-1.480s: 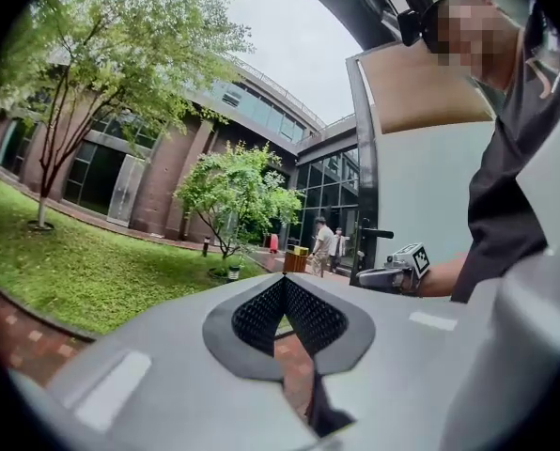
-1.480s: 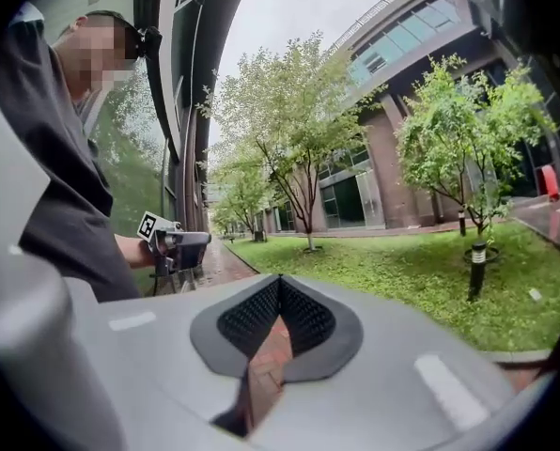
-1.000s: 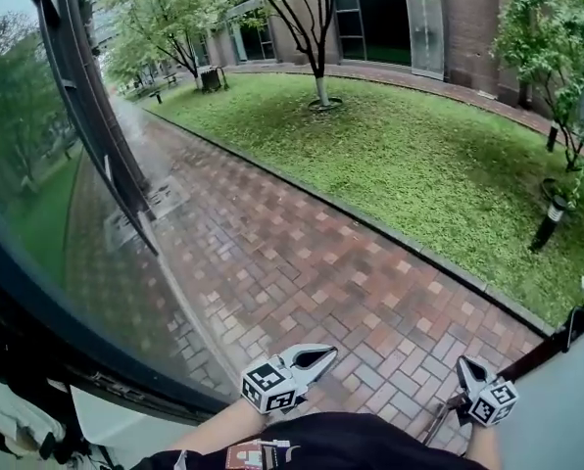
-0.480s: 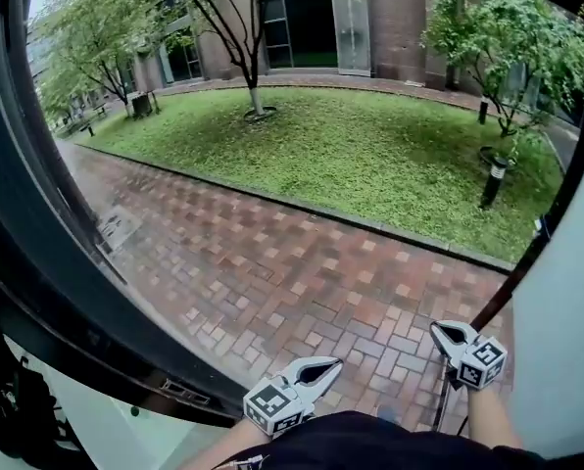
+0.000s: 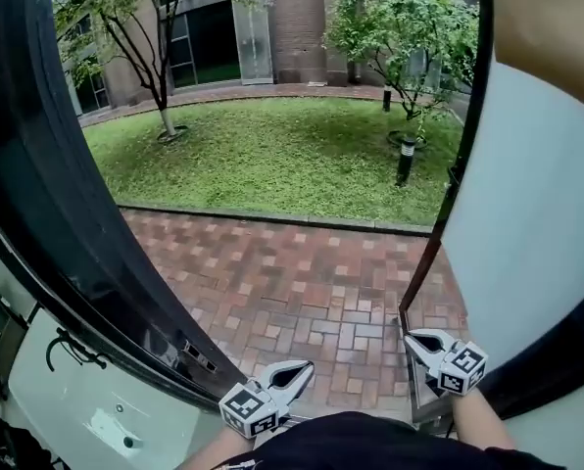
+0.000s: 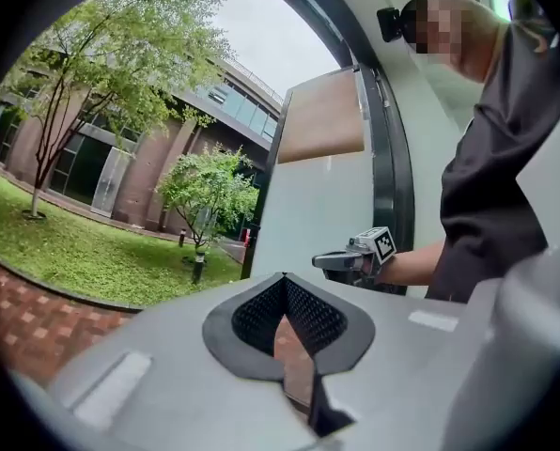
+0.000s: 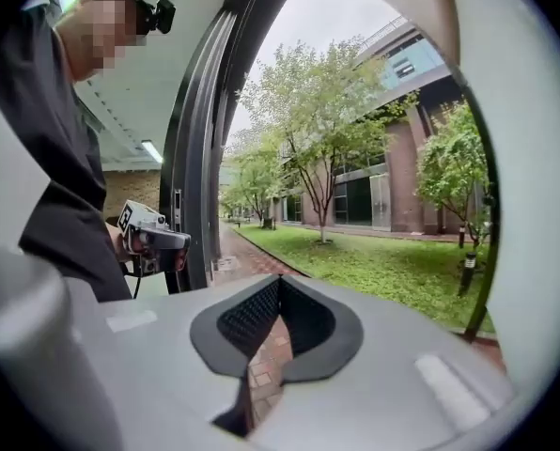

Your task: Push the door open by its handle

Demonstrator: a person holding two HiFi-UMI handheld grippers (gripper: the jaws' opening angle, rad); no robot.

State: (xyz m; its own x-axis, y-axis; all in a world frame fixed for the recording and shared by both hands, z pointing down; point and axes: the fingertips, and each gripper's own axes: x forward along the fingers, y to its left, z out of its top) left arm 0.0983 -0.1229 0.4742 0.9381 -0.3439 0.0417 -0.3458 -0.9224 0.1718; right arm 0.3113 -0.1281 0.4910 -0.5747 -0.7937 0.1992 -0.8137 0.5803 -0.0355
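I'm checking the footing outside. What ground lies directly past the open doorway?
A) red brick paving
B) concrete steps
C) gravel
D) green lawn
A: the red brick paving begins right at the doorway, and the green lawn lies farther out beyond it.

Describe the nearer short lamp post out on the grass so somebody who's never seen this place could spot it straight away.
Beyond the brick path lies a green lawn; at its right end a bushy tree shows beside the edge of the open door. The short dark lamp post stands in the grass below that tree. A second post stands farther back; this one is nearer.
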